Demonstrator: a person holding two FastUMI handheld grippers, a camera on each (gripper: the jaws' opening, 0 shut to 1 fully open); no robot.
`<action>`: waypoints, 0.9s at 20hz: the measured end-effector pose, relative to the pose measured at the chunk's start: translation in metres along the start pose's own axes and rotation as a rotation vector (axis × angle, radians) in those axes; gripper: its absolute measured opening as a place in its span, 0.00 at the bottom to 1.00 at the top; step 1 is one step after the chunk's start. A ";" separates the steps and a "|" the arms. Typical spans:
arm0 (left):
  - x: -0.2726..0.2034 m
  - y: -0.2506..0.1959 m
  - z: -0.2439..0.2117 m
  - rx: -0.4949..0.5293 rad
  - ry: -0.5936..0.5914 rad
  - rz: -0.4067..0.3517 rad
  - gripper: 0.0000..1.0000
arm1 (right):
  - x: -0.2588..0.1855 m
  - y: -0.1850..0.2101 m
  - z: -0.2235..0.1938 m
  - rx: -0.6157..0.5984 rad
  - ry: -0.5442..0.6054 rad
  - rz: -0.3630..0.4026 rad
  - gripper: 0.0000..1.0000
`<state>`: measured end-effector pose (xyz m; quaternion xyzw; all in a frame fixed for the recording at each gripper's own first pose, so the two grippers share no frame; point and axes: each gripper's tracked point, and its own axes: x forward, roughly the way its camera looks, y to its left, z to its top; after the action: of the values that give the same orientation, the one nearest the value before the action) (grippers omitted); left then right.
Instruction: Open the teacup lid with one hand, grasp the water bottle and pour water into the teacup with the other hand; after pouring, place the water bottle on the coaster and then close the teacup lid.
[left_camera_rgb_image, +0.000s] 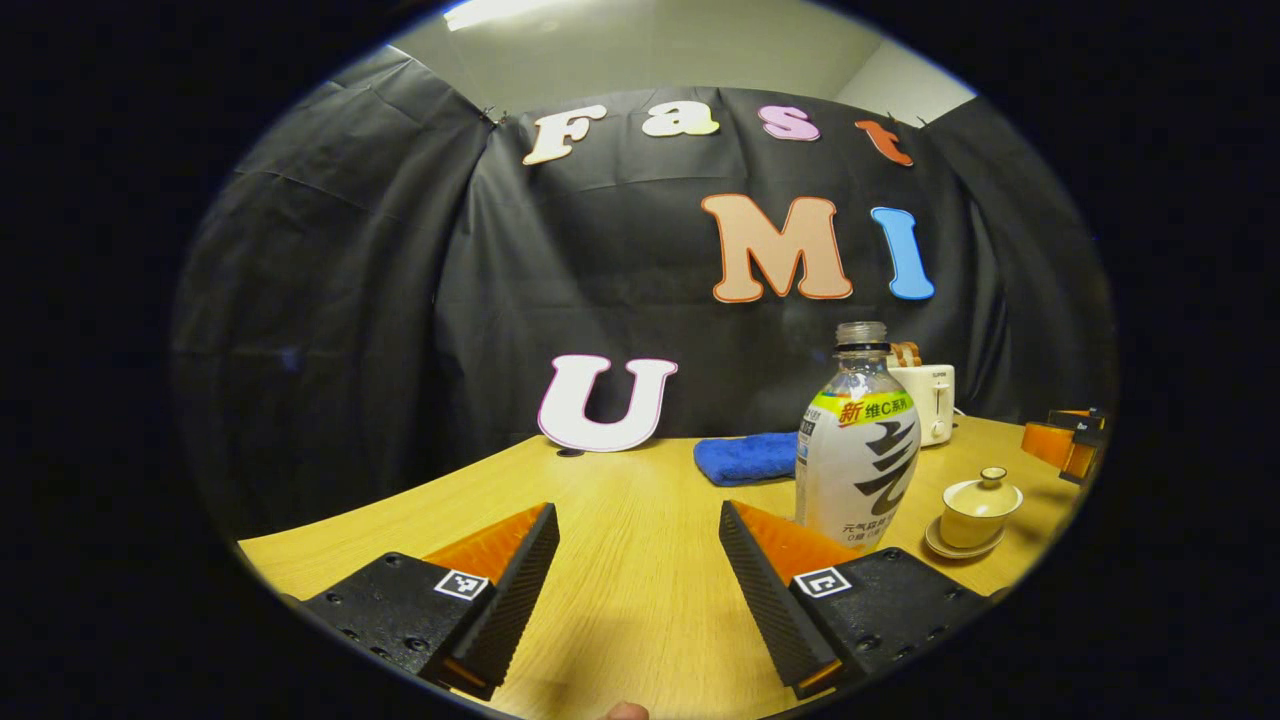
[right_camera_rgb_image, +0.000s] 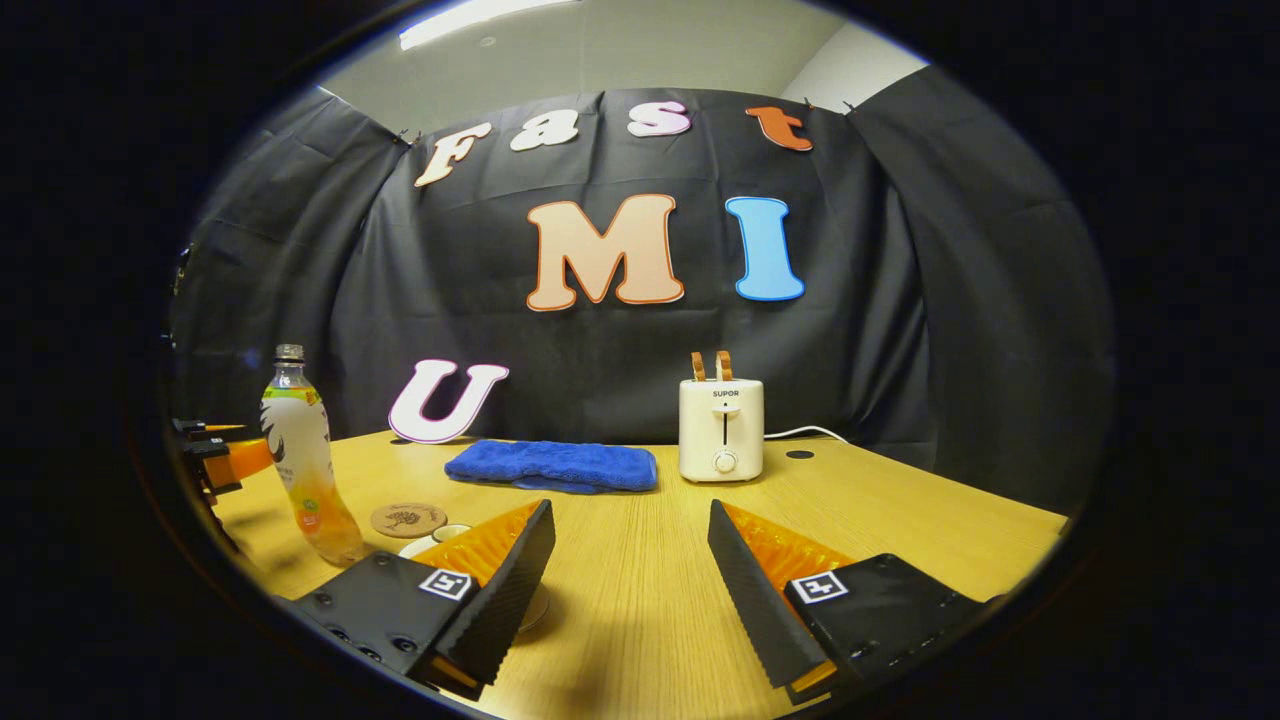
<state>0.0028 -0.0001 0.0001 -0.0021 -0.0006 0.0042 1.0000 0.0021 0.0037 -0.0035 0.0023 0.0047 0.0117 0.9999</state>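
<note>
In the left gripper view a clear water bottle (left_camera_rgb_image: 858, 450) with a white label and no cap stands upright just beyond my left gripper's right finger. My left gripper (left_camera_rgb_image: 637, 520) is open with bare table between its fingers. To the bottle's right a cream teacup (left_camera_rgb_image: 978, 510) sits on a saucer, its lid (left_camera_rgb_image: 990, 482) on. In the right gripper view my right gripper (right_camera_rgb_image: 630, 515) is open and empty. The teacup (right_camera_rgb_image: 441, 535) peeks out behind its left finger. A round cork coaster (right_camera_rgb_image: 408, 519) lies past it, beside the bottle (right_camera_rgb_image: 300, 460).
A folded blue towel (right_camera_rgb_image: 552, 465) and a white toaster (right_camera_rgb_image: 721, 428) sit near the back of the wooden table (right_camera_rgb_image: 640, 600), against the black cloth wall. The other gripper shows at each view's edge: the right one (left_camera_rgb_image: 1065, 440) and the left one (right_camera_rgb_image: 215, 455).
</note>
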 end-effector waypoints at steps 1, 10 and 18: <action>0.000 -0.001 0.000 0.000 0.000 -0.005 0.94 | 0.000 0.002 0.000 0.001 0.001 0.013 0.94; 0.001 -0.006 0.000 -0.003 -0.001 -0.039 0.94 | -0.001 0.026 0.004 0.031 0.017 0.122 0.94; 0.001 -0.008 0.000 -0.004 0.000 -0.047 0.94 | 0.001 0.065 0.010 -0.082 0.047 0.217 0.96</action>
<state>0.0037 -0.0080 -0.0001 -0.0043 -0.0007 -0.0193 0.9998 0.0015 0.0688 0.0071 -0.0385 0.0272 0.1201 0.9916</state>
